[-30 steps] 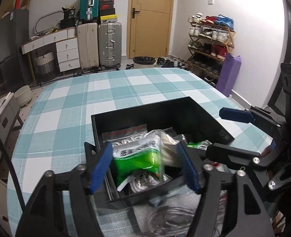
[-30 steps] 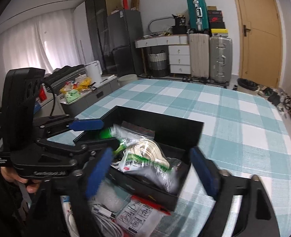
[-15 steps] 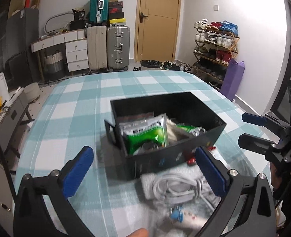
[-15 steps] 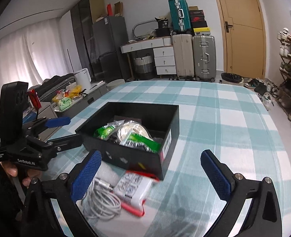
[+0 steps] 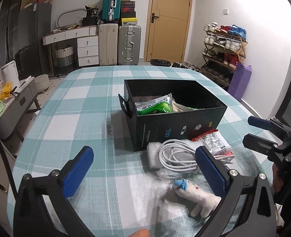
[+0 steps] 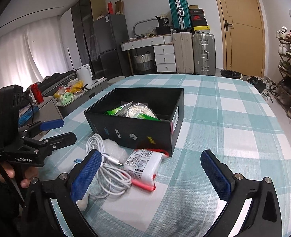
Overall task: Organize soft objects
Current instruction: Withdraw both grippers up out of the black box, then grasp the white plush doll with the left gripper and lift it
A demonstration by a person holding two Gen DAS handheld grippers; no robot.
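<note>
Soft toy point(image 5: 197, 197) lies nearest me at the table's near edge, beside the white cable point(image 5: 177, 156) and sealed pouch point(image 5: 216, 143). My left gripper point(image 5: 145, 169) and right gripper point(image 6: 151, 171) have both spread wide and drawn back, empty. Beyond, the black box point(image 5: 175, 132) now keeps the green packets point(image 5: 155, 106) I released, so the loose pile comes next.

Open cloth point(image 5: 82, 122) left of the box point(image 5: 177, 130) and right of it, but cable point(image 5: 177, 158), packet point(image 6: 143, 165) and toy point(image 5: 196, 195) crowd its near side
</note>
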